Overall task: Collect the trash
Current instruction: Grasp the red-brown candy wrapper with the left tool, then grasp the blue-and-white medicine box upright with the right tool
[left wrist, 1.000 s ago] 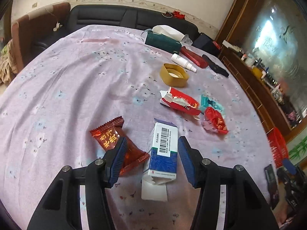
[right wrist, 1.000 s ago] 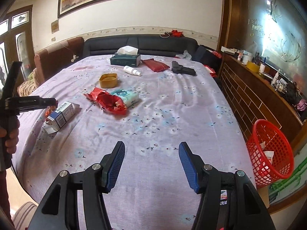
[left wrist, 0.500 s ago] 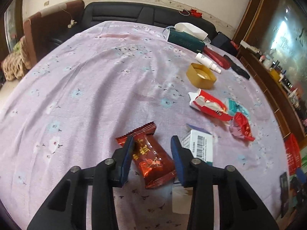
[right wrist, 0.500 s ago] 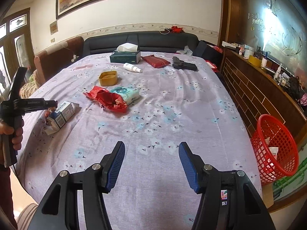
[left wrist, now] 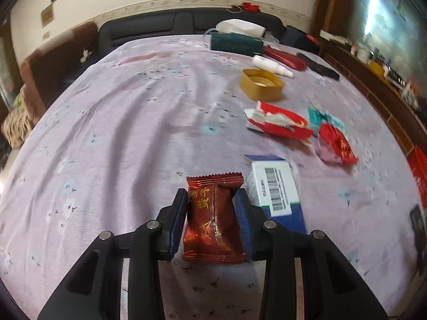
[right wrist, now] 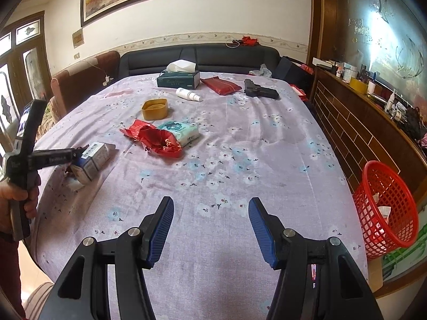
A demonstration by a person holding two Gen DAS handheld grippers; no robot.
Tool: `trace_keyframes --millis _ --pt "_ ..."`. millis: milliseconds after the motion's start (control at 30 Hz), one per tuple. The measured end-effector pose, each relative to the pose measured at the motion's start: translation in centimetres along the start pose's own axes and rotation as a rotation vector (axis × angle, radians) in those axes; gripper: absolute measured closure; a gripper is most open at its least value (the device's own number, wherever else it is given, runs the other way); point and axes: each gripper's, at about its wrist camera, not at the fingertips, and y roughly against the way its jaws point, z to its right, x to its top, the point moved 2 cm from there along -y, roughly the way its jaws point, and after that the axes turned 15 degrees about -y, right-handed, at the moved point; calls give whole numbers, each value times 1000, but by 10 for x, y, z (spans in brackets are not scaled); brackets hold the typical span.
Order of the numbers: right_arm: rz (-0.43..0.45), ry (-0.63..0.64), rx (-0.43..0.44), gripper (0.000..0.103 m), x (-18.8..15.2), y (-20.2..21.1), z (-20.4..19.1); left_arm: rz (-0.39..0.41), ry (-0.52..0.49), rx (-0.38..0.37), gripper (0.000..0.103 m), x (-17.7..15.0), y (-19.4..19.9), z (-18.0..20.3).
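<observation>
Right up front in the left wrist view, the left gripper (left wrist: pixel 212 220) is clamped on a dark red snack wrapper (left wrist: pixel 212 221), both blue pads pressed against its sides. Just to its right a white and blue medicine box (left wrist: pixel 277 192) lies on the purple flowered cloth of the worktop (left wrist: pixel 128 133). A bit further out there's a torn red and white pack (left wrist: pixel 277 122), a crumpled red wrapper (left wrist: pixel 335 144) and a teal tissue pack (left wrist: pixel 324 117) bunched close together. Past those sit a yellow tub (left wrist: pixel 261 84), a small white bottle (left wrist: pixel 271 65) and a green tissue box (left wrist: pixel 236 44) near the far edge. Over on the other side, the right gripper (right wrist: pixel 210 230) hangs above bare cloth with its jaws spread wide, holding nothing. A red mesh basket (right wrist: pixel 387 210) stands on the floor off the worktop's right edge, with some scraps inside.
</observation>
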Motion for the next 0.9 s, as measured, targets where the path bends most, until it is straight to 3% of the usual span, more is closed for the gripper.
trace_keyframes --millis 233,467,600,733,900 --pt "-11 -12 32 40 2 0 -2 -17 55 -37 67 -3 -8 -11" --pt "-86 -53 158 40 12 -4 -20 -3 84 -40 72 -8 -8 -11" --pt "-155 -49 248 40 19 -12 -50 70 111 -41 72 -10 19 -17" --pt "-264 -58 331 40 25 -37 -90 127 122 2 71 -13 47 -27" --pt "-396 -75 351 39 28 -85 -144 170 147 55 71 -23 68 -43"
